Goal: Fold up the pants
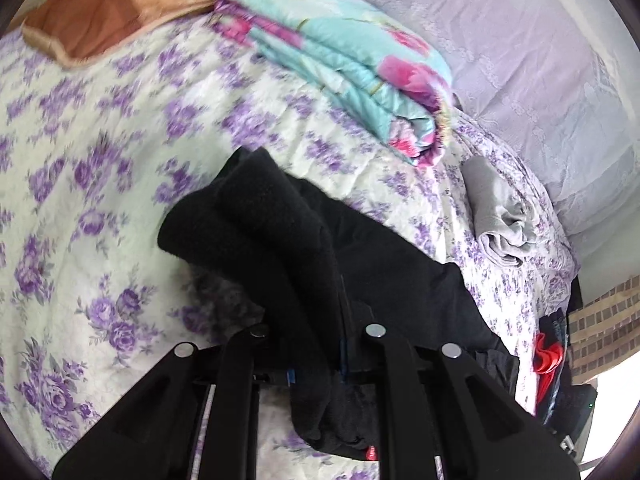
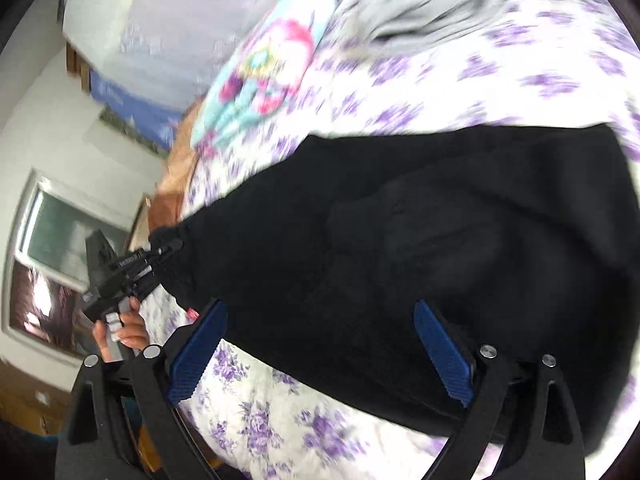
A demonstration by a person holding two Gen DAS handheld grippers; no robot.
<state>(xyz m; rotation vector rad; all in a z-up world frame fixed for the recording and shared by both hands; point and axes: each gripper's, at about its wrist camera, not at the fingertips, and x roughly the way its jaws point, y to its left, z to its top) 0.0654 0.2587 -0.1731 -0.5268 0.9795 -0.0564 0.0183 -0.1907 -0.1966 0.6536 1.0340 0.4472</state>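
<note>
On my left wrist view the pants (image 1: 304, 264) lie on the bedspread (image 1: 100, 200), draped up over my left gripper (image 1: 316, 364). Beyond them a folded quilt (image 1: 344, 64) sits on the bed, a pillow (image 1: 120, 4) to its left. A small crumpled garment (image 1: 500, 216) lies right of the pants. On my right wrist view my right gripper (image 2: 320, 356) straddles the pants' near edge.

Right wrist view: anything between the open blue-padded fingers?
Yes. The black fleece pants lie between the right gripper pads, over the purple-flowered bedspread; jaws stand wide apart, unclamped.
</note>
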